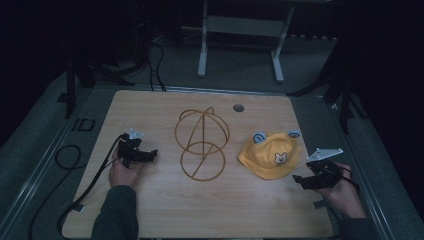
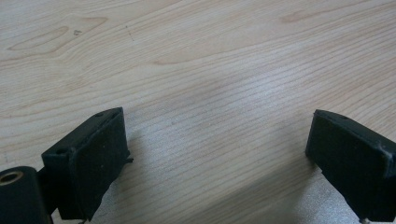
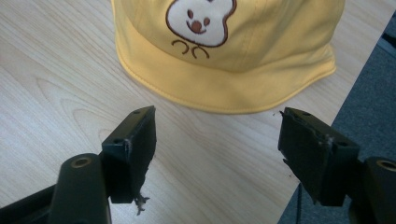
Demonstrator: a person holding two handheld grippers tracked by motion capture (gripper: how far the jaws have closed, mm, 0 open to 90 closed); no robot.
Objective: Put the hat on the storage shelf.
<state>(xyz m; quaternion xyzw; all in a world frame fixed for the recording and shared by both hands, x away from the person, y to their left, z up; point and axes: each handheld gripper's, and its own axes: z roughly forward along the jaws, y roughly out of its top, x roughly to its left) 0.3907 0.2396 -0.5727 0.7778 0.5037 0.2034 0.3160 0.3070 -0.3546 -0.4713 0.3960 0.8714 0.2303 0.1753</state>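
Your right gripper (image 3: 217,135) stands wide open and empty just short of the yellow hat (image 3: 224,56) lying on the table (image 1: 150,210); your left gripper (image 2: 217,140) is open too, holding nothing; the wire stand (image 1: 201,143) holds nothing.

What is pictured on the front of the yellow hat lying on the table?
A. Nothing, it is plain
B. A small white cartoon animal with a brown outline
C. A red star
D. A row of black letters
B. The yellow hat bears a white cartoon animal patch outlined in brown, with a face and small feet, seen just ahead of the open right gripper.
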